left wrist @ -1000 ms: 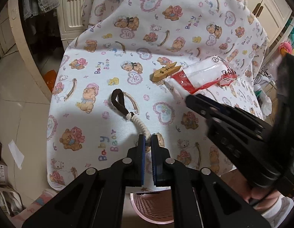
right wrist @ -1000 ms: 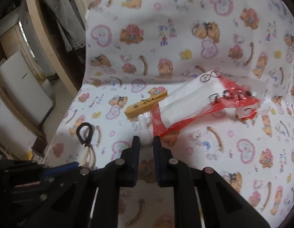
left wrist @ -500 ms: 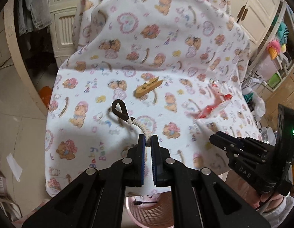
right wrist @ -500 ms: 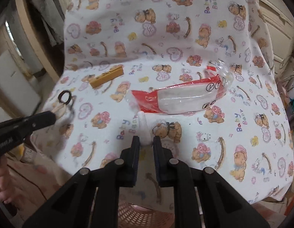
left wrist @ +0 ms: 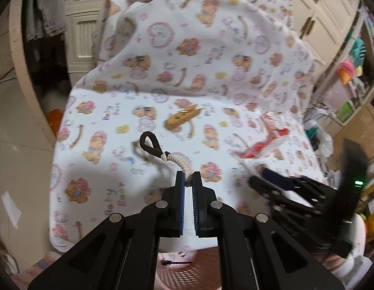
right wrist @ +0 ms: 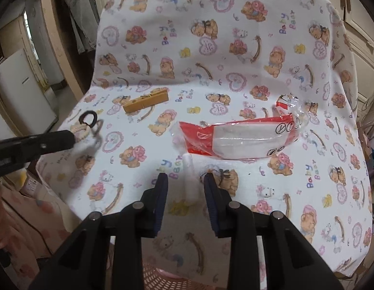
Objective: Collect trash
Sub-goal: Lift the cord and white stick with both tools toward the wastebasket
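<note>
1 small white foam stick (right wrist: 190,178), lying between parted jaws.

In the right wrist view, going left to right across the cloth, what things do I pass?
Braided cord with its black loop, held by the left hand-held gripper → wooden clothespin → small white tube between the right hand-held gripper fingers → red and clear plastic wrapper.

Matt printed cloth cover (right wrist: 235,55), glossy clear plastic wrapper (right wrist: 242,137), wooden clothespin (right wrist: 146,101), braided cord strap (left wrist: 177,162).
</note>
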